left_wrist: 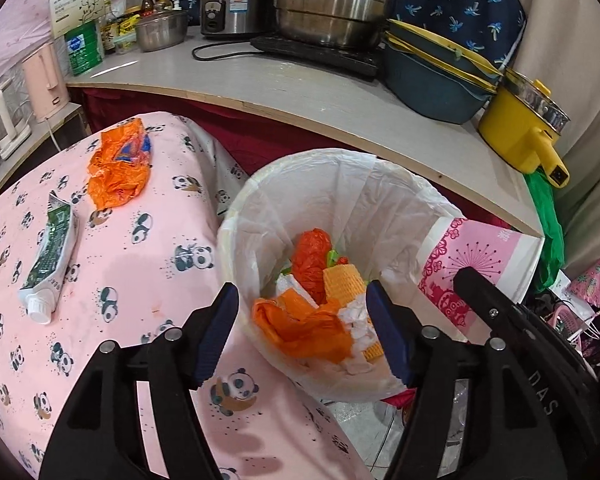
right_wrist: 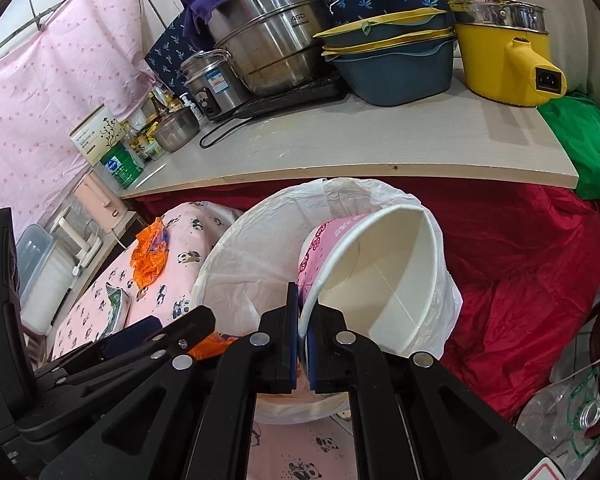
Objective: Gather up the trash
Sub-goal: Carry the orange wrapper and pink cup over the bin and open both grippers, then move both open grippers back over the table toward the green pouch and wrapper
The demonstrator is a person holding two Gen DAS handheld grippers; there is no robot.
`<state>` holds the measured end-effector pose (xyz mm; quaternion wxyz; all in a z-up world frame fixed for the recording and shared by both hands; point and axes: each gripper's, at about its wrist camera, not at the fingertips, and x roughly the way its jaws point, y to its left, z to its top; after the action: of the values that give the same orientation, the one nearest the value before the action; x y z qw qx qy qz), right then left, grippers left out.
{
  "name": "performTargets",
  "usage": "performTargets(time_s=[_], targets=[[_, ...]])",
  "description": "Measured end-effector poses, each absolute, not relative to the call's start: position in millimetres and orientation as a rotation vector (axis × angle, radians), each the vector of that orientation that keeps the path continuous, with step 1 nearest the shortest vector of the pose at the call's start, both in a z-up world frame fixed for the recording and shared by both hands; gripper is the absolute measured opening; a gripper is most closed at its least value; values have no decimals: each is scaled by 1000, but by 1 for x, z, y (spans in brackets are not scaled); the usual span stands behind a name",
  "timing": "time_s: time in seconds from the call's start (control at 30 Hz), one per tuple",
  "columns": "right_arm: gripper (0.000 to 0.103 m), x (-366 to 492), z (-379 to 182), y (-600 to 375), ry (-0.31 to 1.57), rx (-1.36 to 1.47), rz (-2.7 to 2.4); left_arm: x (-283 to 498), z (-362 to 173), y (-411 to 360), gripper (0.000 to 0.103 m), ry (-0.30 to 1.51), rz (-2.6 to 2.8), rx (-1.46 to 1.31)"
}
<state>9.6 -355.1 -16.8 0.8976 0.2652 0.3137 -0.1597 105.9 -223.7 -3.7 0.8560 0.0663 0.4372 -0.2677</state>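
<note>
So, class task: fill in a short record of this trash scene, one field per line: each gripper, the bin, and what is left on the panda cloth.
left gripper: open, empty, above the bin
right gripper: shut on the paper cup rim, cup over the bin
bin: white liner, orange bags and scraps inside
on panda cloth: toothpaste tube, orange wrapper

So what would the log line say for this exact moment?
right tool: shut on paper cup rim, over bin | left tool: open, empty | on cloth: toothpaste tube, orange bag
</note>
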Motion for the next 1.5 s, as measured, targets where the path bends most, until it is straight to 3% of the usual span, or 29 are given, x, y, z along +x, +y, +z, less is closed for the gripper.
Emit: performTargets(time_s=[0.27, 0.53, 1.03, 1.5], targets=[[5, 29, -21, -348, 667, 534, -311, 119, -2, -197, 63, 917, -497, 96], [26, 44, -25, -340, 680, 520, -322, 128, -3, -177, 65, 912, -459, 73], [31, 34, -5, -325, 655, 493, -308, 121, 11, -156, 65, 887, -437, 31], [33, 48, 10, -279, 656, 438, -225, 125, 16, -105, 74, 863, -341, -15]])
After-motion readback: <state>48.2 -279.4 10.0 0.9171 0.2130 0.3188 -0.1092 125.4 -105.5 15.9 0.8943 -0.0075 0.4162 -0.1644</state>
